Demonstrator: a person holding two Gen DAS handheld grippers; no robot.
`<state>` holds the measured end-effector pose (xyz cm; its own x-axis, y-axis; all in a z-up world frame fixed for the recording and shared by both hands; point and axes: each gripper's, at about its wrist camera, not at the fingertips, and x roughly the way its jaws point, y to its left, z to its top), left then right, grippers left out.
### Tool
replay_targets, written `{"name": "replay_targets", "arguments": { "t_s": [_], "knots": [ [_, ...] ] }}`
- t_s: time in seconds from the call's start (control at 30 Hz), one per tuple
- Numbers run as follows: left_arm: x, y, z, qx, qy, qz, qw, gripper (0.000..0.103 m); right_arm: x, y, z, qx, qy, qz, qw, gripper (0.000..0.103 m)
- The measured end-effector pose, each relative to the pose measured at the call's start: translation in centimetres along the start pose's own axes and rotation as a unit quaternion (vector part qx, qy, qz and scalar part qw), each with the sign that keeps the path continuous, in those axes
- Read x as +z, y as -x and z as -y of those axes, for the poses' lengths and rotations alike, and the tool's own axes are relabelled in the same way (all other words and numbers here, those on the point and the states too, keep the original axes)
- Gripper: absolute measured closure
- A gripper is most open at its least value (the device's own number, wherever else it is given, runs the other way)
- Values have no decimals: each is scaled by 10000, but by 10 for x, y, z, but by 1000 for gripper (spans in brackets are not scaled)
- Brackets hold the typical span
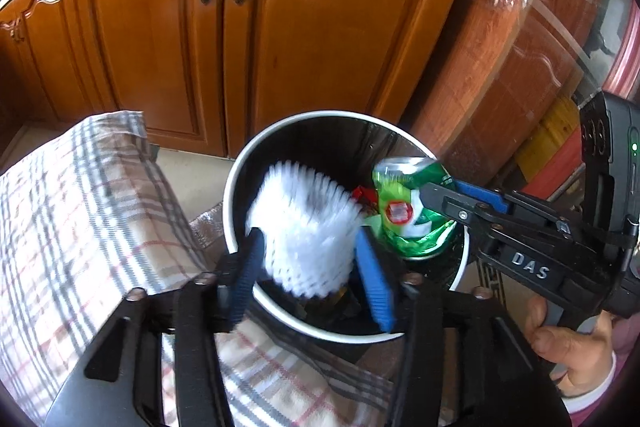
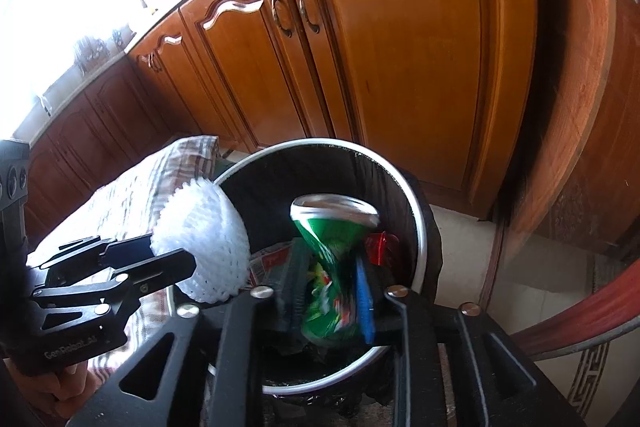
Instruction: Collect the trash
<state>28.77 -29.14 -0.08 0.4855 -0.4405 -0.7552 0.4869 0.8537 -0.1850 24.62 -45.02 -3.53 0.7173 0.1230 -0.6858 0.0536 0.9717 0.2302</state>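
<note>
A: You are holding both grippers over the mouth of the trash bin [image 1: 240, 163], each one pointing down into it. In your left gripper [image 1: 308, 259] the white foam net [image 1: 304, 223] is sitting between the blue pads, with the jaws standing apart; the net is blurred, so I am judging that it is loose, not clamped.

B: And the right side?

A: Your right gripper [image 2: 332, 291] is carrying the crushed green can [image 2: 332, 251], which is standing roughly upright between the fingers, its silver top toward the far wall of the bin. The jaws are parted a little, and the can is blurred as well. I cannot tell whether the pads are pressing on it.

B: Which way is the drop lying?

A: Straight below both tools. The foam net is hanging near the bin's left rim, beside the checked cloth [image 1: 80, 211], so you are needing to keep it inside that edge
</note>
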Motion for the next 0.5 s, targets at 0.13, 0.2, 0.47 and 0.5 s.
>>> {"name": "replay_targets", "arguments": {
  "t_s": [0.13, 0.2, 0.47, 0.5],
  "knots": [
    [-6, 14, -7, 3, 122, 131, 9998, 43, -2, 13, -1, 95, -100, 158, 9998, 59],
    [-12, 23, -12, 23, 192, 240, 9995, 39, -5, 22, -2, 137, -130, 252, 9995, 54],
    [-42, 64, -30, -10, 495, 602, 9970, 38, -18, 55, -12, 299, -301, 682, 9968, 38],
    [-48, 70, -32, 3, 537, 654, 9964, 37, -21, 59, -14, 324, -320, 726, 9963, 37]
  ]
}}
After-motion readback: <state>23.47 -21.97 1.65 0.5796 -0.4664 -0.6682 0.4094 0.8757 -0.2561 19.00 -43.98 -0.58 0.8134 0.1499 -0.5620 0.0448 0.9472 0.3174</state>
